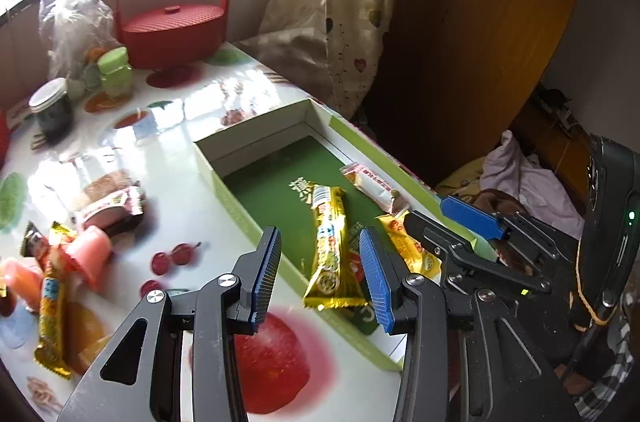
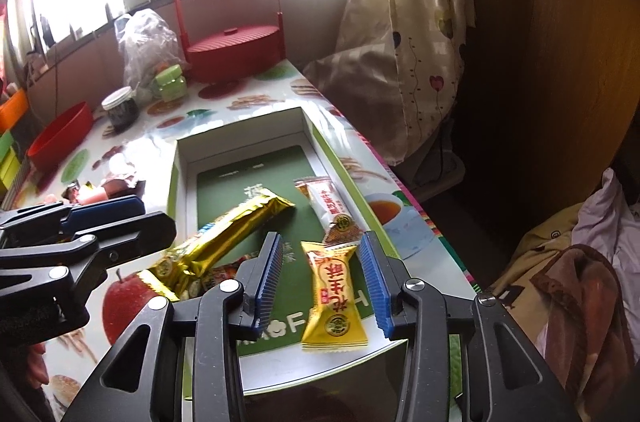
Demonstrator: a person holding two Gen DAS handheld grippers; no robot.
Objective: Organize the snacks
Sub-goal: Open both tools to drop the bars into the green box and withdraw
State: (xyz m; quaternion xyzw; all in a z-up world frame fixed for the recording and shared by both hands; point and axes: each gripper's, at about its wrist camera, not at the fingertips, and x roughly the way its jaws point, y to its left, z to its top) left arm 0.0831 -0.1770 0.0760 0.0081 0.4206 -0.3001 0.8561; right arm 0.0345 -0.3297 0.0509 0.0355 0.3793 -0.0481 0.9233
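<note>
— Snacks were seen on a glossy fruit-printed table (image 1: 192, 158) by a barred window, and where were they gathered?

— Three were lying inside a shallow green-rimmed box (image 1: 256, 222) just ahead of both tools: a long gold bar (image 1: 332, 250), a white-and-red packet (image 1: 374, 188) beyond it, and a small yellow packet (image 2: 334, 298). A red lidded basket (image 1: 174, 30), a dark jar (image 1: 52, 108) and a clear plastic bag (image 1: 74, 18) were set far ahead, by the window; a patterned curtain (image 2: 408, 22) and a wooden wardrobe (image 1: 480, 22) were seen to the right.

— What was shown by one camera only?

— A loose pile to the left of the left gripper (image 1: 320, 274) was shown by its own camera alone: pink jelly cups (image 1: 88, 254), another gold bar (image 1: 52, 318), a brown-wrapped cake (image 1: 112, 202). A red bowl (image 2: 60, 138) was caught only by the right camera.

— And the grippers?

— Both were held partly spread over the near end of the box, nothing pinched. The gold bar was framed between the left pads, untouched. The yellow packet was framed between the pads of the right gripper (image 2: 324, 282), lying flat on the box floor, apparently free of them.
</note>
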